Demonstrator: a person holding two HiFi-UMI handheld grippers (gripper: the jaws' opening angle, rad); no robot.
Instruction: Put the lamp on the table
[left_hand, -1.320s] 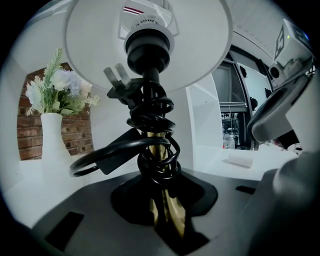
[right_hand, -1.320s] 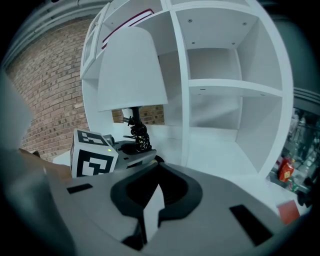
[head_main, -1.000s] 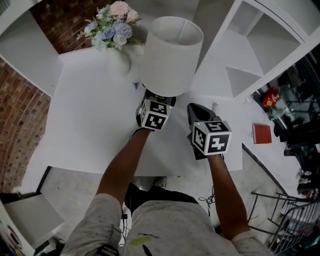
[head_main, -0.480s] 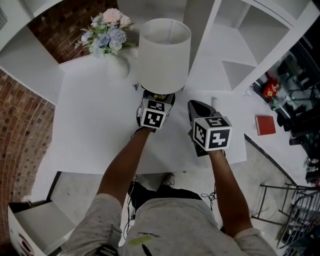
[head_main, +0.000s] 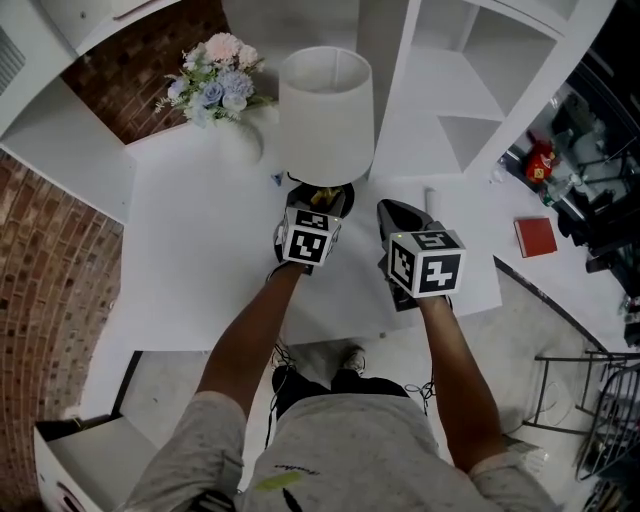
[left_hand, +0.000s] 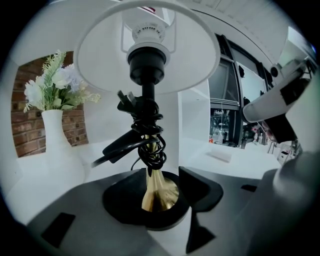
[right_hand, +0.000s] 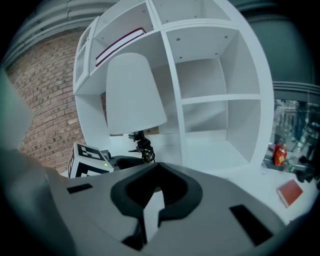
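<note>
Right in front of the lamp (head_main: 325, 115), held low, the left gripper (head_main: 318, 200): jaws just now opening and spread wide, straddling the black base (left_hand: 145, 202) and brass stem (left_hand: 159, 187) without pressing on either. Reads as a release, judging by the lamp standing upright by itself on the white table (head_main: 190, 250), shade level and base flat. Bundled round the stem above the base, the black cord (left_hand: 147, 142) and its plug, likely wound up to keep from trailing or snagging while carried. To the right of the lamp and a little nearer the person, the right gripper (head_main: 398, 212), jaws drawn together on nothing, probably kept aside as a spare support. Left of the lamp and a little behind it, a white vase of flowers (head_main: 238, 135), near but apart, so room enough for the shade. Behind and right of the lamp, white shelves (head_main: 470, 90). Seemingly all but done with the task. Left to do, by this reading: drawing the open jaws straight back off the base without clipping it and rocking the top-heavy shade.
</note>
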